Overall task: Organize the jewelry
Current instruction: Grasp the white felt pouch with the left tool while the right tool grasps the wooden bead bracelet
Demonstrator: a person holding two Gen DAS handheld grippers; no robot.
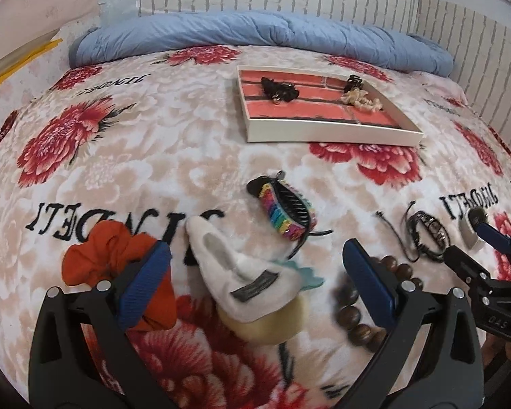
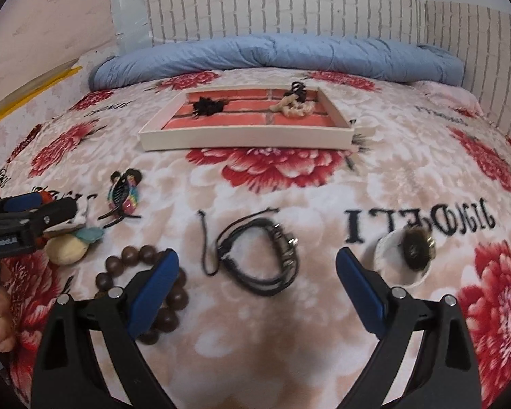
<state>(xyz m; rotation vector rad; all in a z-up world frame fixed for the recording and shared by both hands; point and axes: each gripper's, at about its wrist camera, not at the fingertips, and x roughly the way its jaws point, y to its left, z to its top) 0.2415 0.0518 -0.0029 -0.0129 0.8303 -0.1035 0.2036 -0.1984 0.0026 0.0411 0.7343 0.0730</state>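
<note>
A white tray (image 1: 334, 134) with a red brick-pattern floor lies far on the bed; it also shows in the right wrist view (image 2: 245, 139). It holds a black scrunchie (image 1: 278, 89) and a cream hair tie (image 1: 361, 99). My left gripper (image 1: 255, 259) is open above a white fluffy hair piece (image 1: 228, 262), with an orange scrunchie (image 1: 102, 255) at its left finger. My right gripper (image 2: 257, 266) is open around a black cord bracelet (image 2: 259, 255). A brown bead bracelet (image 2: 143, 283) lies under its left finger. A rainbow hair claw (image 1: 286, 211) lies between the grippers and the tray.
A small white dish (image 2: 403, 259) holding a round metal piece sits right of my right gripper. A folded blue quilt (image 1: 255, 34) lies along the far edge of the floral blanket (image 1: 153, 136). White brick-pattern walls stand behind and to the right.
</note>
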